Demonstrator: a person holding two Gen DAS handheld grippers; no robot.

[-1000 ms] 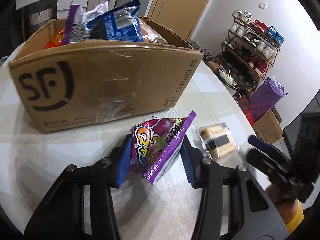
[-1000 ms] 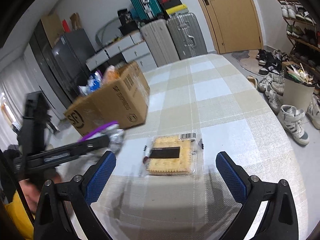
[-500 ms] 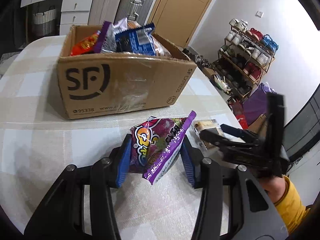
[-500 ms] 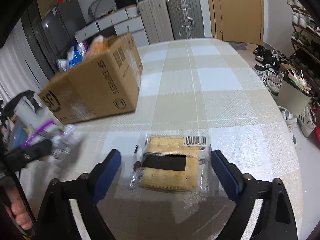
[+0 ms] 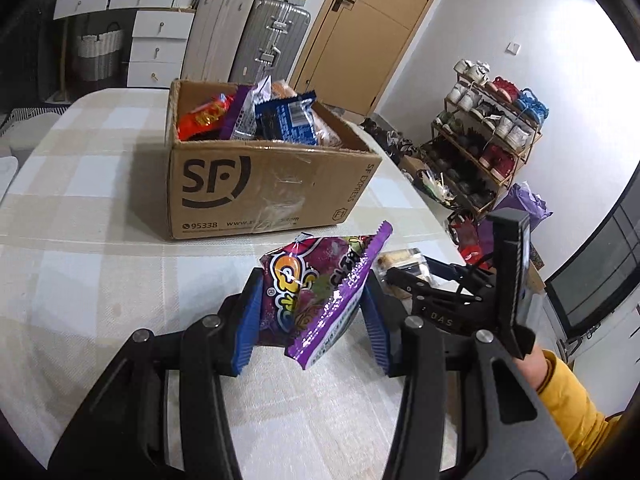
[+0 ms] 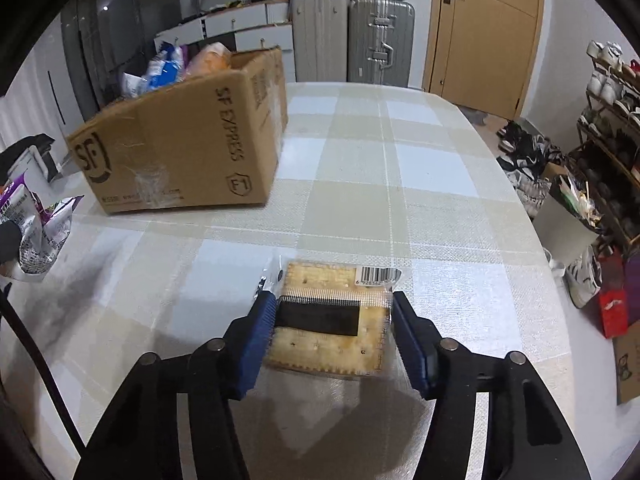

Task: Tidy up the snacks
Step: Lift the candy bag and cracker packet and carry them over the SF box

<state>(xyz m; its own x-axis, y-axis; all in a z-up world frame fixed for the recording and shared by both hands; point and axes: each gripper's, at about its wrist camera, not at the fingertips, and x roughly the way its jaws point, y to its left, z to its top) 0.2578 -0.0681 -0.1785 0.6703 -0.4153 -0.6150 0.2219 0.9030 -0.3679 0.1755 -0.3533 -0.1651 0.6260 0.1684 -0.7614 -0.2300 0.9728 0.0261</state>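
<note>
While the left tongs (image 5: 314, 318) were clamped on a crinkled purple foil pouch (image 5: 316, 296) above the checked bench (image 5: 100, 280), the right tongs (image 6: 332, 332), just narrowed, flanked a flat clear-wrapped square cracker pack (image 6: 332, 316) lying on the bench; pad contact could not be told.

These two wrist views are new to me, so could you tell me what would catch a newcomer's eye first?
Most striking is the purple candy bag, pinched in the left gripper above the checked tablecloth. Behind it stands the open SF cardboard box, already stuffed with snack packs. In the right wrist view, the right gripper has just been closing around a clear-wrapped cracker pack lying flat on the table.
</note>
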